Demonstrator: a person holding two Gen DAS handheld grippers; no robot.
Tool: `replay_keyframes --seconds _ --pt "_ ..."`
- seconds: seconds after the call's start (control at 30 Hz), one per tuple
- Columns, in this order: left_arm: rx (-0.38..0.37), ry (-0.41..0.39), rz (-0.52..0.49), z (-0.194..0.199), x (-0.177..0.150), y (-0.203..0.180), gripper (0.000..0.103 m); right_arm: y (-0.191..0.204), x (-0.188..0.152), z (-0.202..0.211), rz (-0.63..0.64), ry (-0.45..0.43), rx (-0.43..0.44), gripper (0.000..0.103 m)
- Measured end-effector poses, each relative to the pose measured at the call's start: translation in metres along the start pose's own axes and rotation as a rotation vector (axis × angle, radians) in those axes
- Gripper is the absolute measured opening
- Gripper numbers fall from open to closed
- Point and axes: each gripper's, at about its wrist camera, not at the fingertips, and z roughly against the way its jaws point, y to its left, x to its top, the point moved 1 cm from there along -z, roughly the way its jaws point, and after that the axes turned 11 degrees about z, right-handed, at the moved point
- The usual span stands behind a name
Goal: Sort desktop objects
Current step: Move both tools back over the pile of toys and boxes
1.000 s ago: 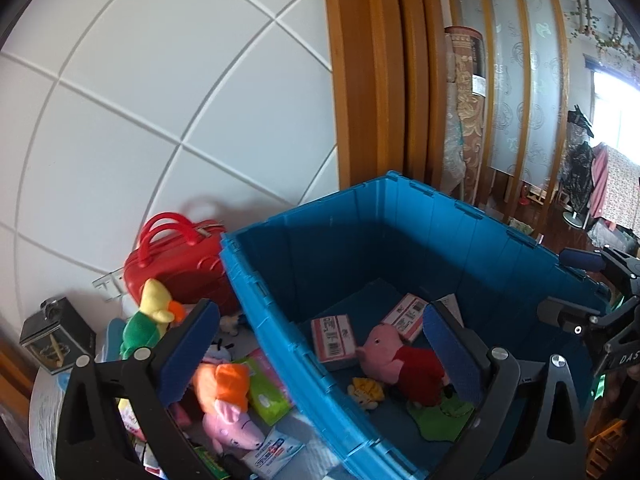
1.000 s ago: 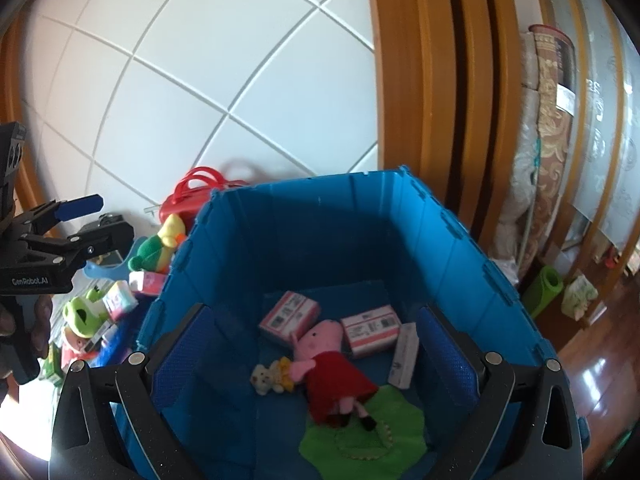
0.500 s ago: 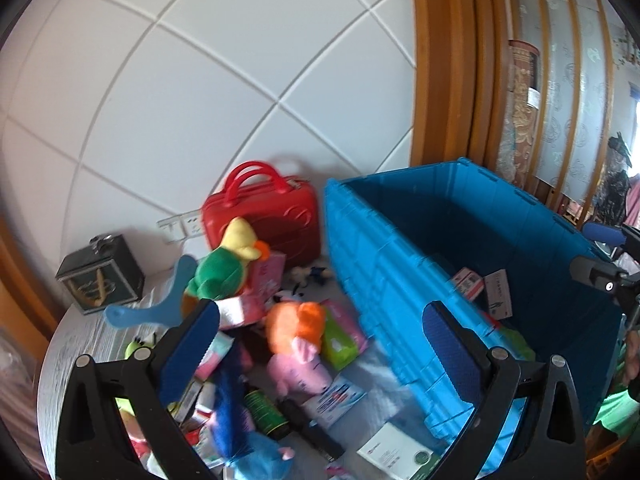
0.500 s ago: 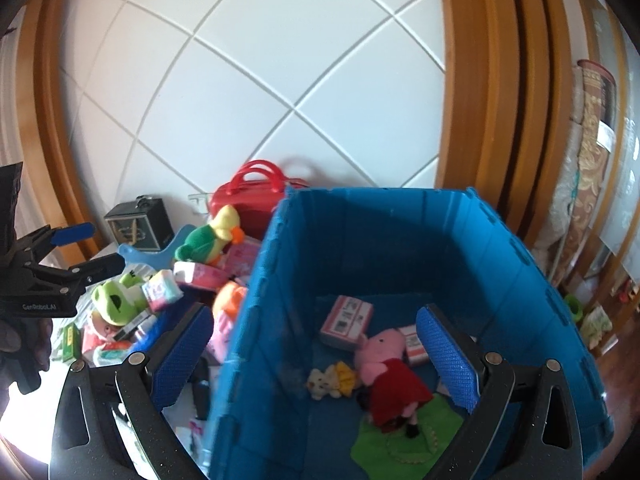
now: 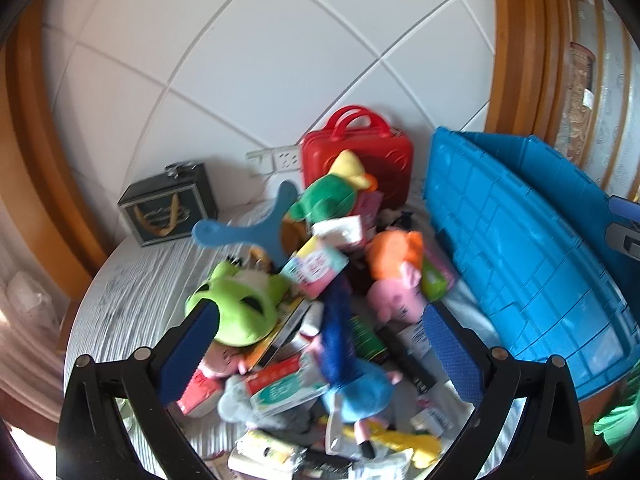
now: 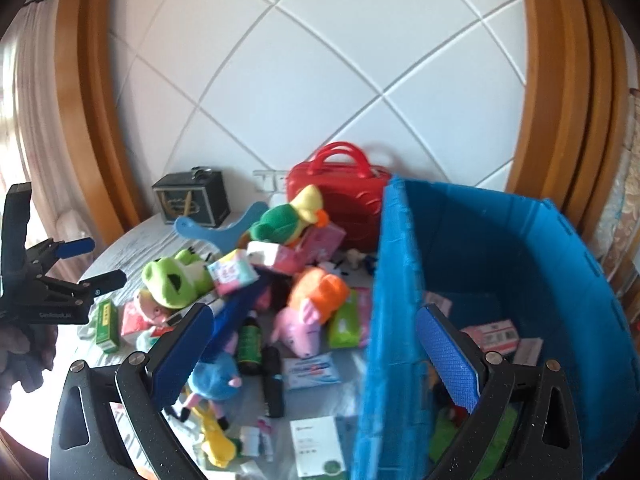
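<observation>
A heap of toys and boxes lies on the grey-white table: a green frog plush, an orange-and-pink pig plush, a blue pig plush, a green duck plush. A blue crate stands to the right and holds small boxes. My left gripper is open and empty above the heap; it also shows at the left of the right wrist view. My right gripper is open and empty, straddling the crate's near wall.
A red toy case and a dark box stand against the tiled wall. A blue paddle-shaped piece lies behind the heap. A white card lies near the table's front. Wooden frames flank the wall.
Both grippers have swung left, away from the crate's inside towards the heap on the table. Both stay open and empty.
</observation>
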Motion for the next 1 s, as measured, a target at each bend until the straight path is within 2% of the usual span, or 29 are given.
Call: replay_keyframes --seconds 0.27,0.5,0.73,1.0 --pt "0.073 0.053 0.021 -0.01 -0.028 0.062 0.103 0.059 -0.007 -0.044 0.021 0.059 0.051 0.103" --pt "0.102 0.093 0.03 -0.024 -0.04 0.103 0.103 0.094 -0.023 -0.084 0.019 0.132 0.079 0.103" --pt "0.098 0.109 -0.009 -0.045 -0.039 0.118 0.103 0.12 -0.03 -0.117 0.007 0.17 0.07 0.103" --pt "0.078 0.124 -0.08 -0.088 -0.023 0.122 0.103 0.135 -0.035 -0.143 -0.004 0.2 0.048 0.103"
